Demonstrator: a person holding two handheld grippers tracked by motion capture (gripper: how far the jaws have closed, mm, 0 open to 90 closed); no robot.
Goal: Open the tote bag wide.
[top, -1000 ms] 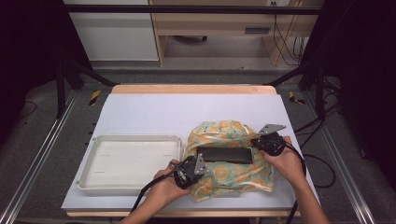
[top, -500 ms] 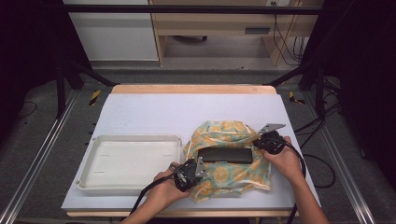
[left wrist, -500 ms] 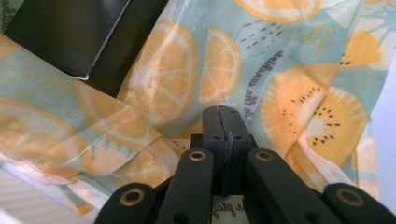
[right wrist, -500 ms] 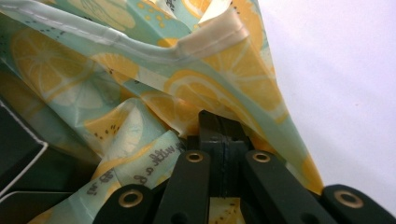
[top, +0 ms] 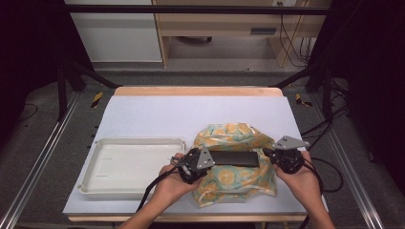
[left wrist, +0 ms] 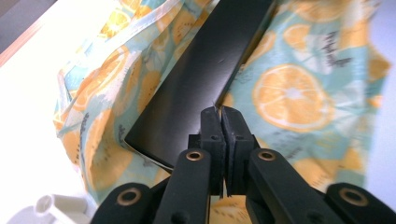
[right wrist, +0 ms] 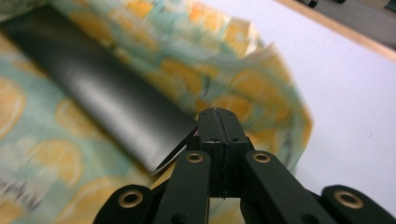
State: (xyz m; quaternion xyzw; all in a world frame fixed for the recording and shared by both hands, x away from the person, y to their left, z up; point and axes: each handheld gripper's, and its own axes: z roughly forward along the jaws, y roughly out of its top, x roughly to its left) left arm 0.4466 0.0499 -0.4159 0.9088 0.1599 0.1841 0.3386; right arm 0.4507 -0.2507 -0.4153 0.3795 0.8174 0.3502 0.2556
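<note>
Left claw point(top: 206, 161): jaws pressed together, pinching the cloth at the near-left corner of the black panel; in the left gripper view point(left wrist: 223, 122) a thin edge of fabric caught between the tips.
Right claw point(top: 268, 153): jaws closed tight at the right end of the panel; in the right gripper view point(right wrist: 218, 122) tips just beside the panel corner, whether cloth is pinched between them cannot be told.
Orange-print cloth point(top: 234, 136): teal and yellow with orange slices, spread on the right half of the surface, back part bunched up, front edge hanging loose toward the person.
Black panel point(top: 235, 158): flat, long, dark, lying on the cloth between both claws, cloth folded up along its far side.
White tray point(top: 98, 155): shallow, rectangular, on the left half, just beside the cloth, near the left hand point(top: 172, 183).
Surface point(top: 162, 114): pale sheet on a wooden board.
Right hand point(top: 298, 179): around the claw body, at the right edge of the cloth.
</note>
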